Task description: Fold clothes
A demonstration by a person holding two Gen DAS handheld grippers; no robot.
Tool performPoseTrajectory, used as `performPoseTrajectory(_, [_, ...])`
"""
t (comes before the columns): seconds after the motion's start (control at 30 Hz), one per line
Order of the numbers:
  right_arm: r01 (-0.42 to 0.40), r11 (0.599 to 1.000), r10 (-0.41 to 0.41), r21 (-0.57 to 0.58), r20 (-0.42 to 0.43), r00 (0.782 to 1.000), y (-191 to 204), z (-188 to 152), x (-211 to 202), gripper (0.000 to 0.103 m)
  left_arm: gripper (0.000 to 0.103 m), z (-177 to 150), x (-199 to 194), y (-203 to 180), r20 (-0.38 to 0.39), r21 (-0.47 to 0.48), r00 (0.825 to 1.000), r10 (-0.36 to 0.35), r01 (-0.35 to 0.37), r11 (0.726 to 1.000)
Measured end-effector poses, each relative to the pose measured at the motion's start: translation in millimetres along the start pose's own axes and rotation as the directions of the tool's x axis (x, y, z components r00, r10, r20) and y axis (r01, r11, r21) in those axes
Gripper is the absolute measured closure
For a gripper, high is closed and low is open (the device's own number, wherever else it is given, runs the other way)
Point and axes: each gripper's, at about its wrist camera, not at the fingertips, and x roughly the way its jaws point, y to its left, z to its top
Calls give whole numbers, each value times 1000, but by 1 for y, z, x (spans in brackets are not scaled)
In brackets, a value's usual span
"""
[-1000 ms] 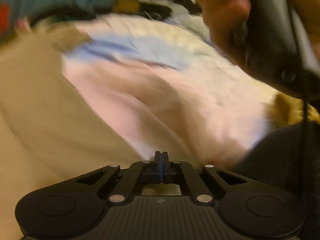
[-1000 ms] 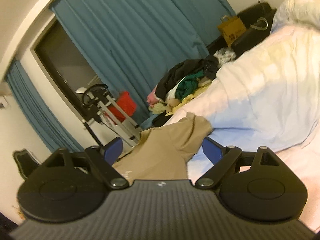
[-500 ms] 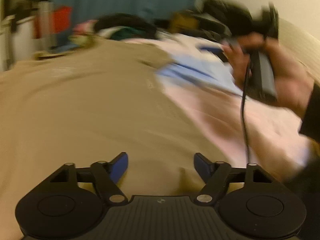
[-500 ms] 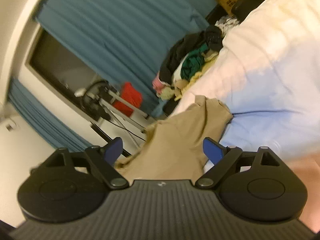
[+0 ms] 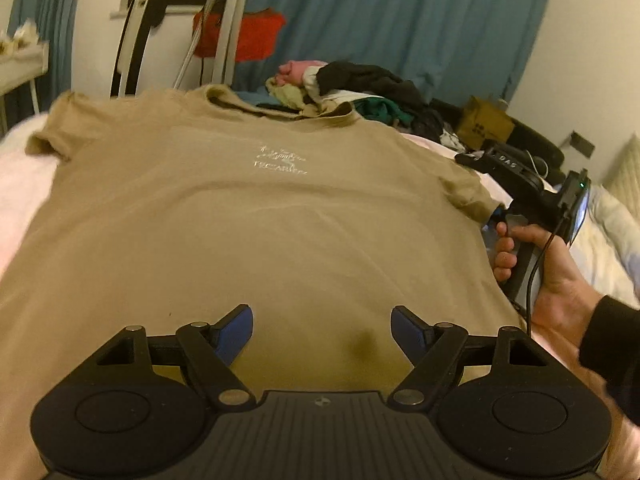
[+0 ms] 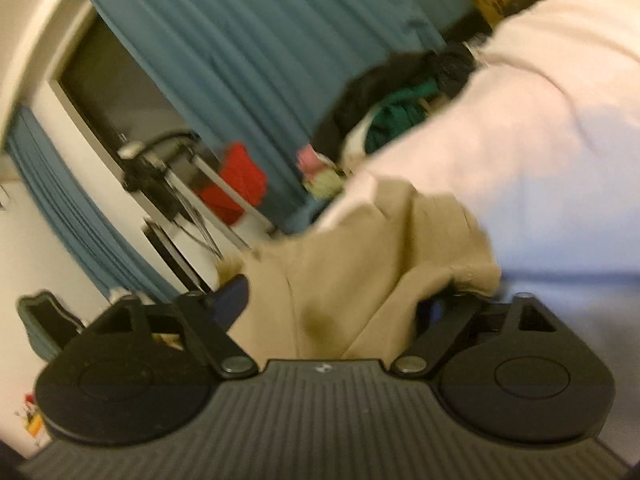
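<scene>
Two tools spread wide over the tan T-shirt [image 5: 256, 216] lying flat, print up, on the bed [image 5: 16, 168], left tool [image 5: 322, 326] above the hem, right tool [image 6: 332, 300] straddling the sleeve [image 6: 420, 240]: best to pinch hem and sleeve edge together, lifting evenly

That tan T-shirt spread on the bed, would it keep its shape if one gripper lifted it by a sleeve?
Probably not. The tan T-shirt lies flat with soft wrinkles, so it looks floppy and would likely hang and bunch. Its sleeve already crumples near the right gripper. It seems light; pushing would likely rumple it.
</scene>
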Motion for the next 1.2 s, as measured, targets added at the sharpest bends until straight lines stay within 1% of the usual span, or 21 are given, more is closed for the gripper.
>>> performPoseTrajectory(0.03, [3,1000,-3,3,14,1000,1,2,6,27,25,3,5,4,-2,-11,1000,-4,4,1000])
performPoseTrajectory(0.07, [24,1000,-24,1,16,1000,3,4,13,27,25,5,9,7,-2,-18,1000,-7,7,1000])
performPoseTrajectory(0.13, [102,994,-102,-26,8,995,12,9,26,31,25,8,14,12,5,-20,1000,-9,9,1000])
performPoseTrajectory(0.17, [147,988,-147,-45,3,989,17,11,33,43,25,8,15,14,9,-22,1000,-9,9,1000])
performPoseTrajectory(0.2, [187,981,-187,-56,2,982,21,14,37,64,25,9,16,15,10,-26,1000,-10,10,1000])
performPoseTrajectory(0.23, [222,973,-222,-60,5,975,23,17,39,76,25,10,17,15,11,-30,1000,-13,13,999])
performPoseTrajectory(0.27, [252,965,-252,-71,3,968,27,20,40,92,25,12,16,15,15,-34,1000,-13,13,999])
performPoseTrajectory(0.3, [272,958,-273,-93,2,962,34,23,41,92,25,14,14,16,22,-36,1000,-8,9,999])
performPoseTrajectory(0.37, [297,943,-295,-149,31,955,54,30,35,93,25,16,6,19,42,-34,999,8,-6,999])
performPoseTrajectory(0.47, [339,910,-328,-239,85,941,89,40,23,93,25,23,-12,24,85,-11,995,58,-58,998])
performPoseTrajectory(0.57, [385,852,-356,-355,146,923,137,41,14,93,25,29,-32,34,129,-17,987,98,-96,995])
performPoseTrajectory(0.63, [405,811,-358,-423,188,914,171,38,8,93,24,34,-46,44,147,-40,983,114,-109,993])
performPoseTrajectory(0.7, [411,769,-344,-490,224,912,208,26,8,93,24,39,-62,57,167,-68,978,126,-116,991])
performPoseTrajectory(0.83, [397,684,-316,-612,242,917,270,-19,22,93,22,49,-84,84,204,-126,966,161,-137,983])
performPoseTrajectory(0.93, [346,611,-309,-712,188,932,300,-75,53,93,22,53,-93,101,214,-165,959,187,-153,974])
performPoseTrajectory(1.0, [299,566,-320,-769,129,939,310,-116,78,93,22,56,-94,112,213,-189,957,196,-156,970])
performPoseTrajectory(1.1, [225,503,-345,-835,45,937,314,-168,116,93,22,56,-83,130,192,-216,956,221,-178,960])
performPoseTrajectory(1.13, [204,492,-355,-847,19,935,314,-181,127,93,22,56,-78,136,180,-225,957,228,-186,956])
performPoseTrajectory(1.2, [173,488,-372,-856,-24,928,312,-196,146,92,22,54,-65,149,154,-252,960,233,-189,949])
